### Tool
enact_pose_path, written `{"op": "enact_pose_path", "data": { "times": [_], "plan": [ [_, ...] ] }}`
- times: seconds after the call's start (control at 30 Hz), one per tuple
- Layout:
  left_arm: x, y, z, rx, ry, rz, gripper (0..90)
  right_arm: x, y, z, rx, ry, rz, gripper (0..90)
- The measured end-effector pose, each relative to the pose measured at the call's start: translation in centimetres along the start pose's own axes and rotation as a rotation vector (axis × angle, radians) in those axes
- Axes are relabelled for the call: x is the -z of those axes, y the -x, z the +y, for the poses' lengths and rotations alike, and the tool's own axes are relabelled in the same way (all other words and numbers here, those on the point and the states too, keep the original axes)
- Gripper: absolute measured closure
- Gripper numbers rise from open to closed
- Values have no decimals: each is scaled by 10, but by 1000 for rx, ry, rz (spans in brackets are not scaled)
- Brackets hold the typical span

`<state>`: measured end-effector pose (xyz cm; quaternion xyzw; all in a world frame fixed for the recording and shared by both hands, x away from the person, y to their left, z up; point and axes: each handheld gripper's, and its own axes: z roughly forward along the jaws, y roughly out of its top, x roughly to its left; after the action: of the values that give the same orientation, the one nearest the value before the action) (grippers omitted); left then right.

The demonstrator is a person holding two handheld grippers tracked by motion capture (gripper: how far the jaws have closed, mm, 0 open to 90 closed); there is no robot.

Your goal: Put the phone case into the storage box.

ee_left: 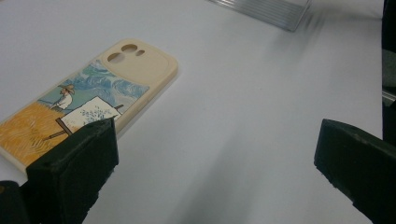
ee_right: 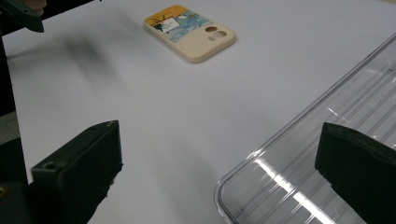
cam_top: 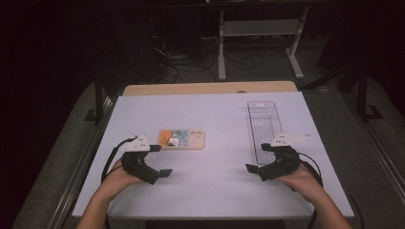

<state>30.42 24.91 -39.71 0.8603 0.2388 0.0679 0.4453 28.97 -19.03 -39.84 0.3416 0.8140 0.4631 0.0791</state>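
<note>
A cream phone case [cam_top: 182,139] with a painted picture lies flat on the white table [cam_top: 215,167], left of centre. The same phone case [ee_left: 88,98] sits ahead and left of my left gripper [ee_left: 215,158], whose jaws stand wide open and empty. In the high view my left gripper [cam_top: 160,161] hovers just in front of the case's left end. A clear plastic tray [cam_top: 263,126] lies lengthwise at the right. My right gripper [cam_top: 258,157] is open beside the tray's near end. Its own view shows the right gripper [ee_right: 219,163] with the tray's corner [ee_right: 299,177] between the jaws and the phone case [ee_right: 189,32] far off.
The table's front edge [cam_top: 210,217] runs close to the person's forearms. Dark floor, cables and a white table frame [cam_top: 260,43] lie beyond the far edge. Open table surface spreads between the case and the tray.
</note>
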Motion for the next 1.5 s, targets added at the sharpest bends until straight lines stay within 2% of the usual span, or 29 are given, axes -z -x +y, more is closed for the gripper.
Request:
{"op": "enact_pose_path", "data": {
  "times": [0.17,0.23,0.5,0.6,0.73,0.9,1.07,1.1,1.2,1.33,1.5],
  "plan": [
    [-1,-1,-1,15,3,3,0,0,0,0,4,2,-2,2],
    [0,-2,-1,1,0,6,0,0,0,0,2,0,-3,2],
    [0,-5,1,4,3,2,0,0,-2,-1,13,-3,-7,2],
    [-2,-7,2,17,9,0,0,-1,-1,-1,11,-2,-8,2],
    [-1,-8,3,7,4,2,0,-1,-1,-1,9,-3,-5,2],
    [-3,-11,6,28,20,8,0,0,-1,-2,14,2,-7,2],
    [-3,-14,9,14,9,11,0,-1,-2,-2,15,2,-11,2],
    [-4,-13,9,27,14,11,0,-1,-1,-1,13,1,-10,2],
    [-3,-15,10,31,19,16,0,-1,-1,-1,15,1,-13,2],
    [-4,-18,14,10,17,17,0,0,-1,-2,10,2,-9,2],
    [-5,-21,18,11,28,22,0,0,-1,-2,8,2,-8,2]
  ]
}}
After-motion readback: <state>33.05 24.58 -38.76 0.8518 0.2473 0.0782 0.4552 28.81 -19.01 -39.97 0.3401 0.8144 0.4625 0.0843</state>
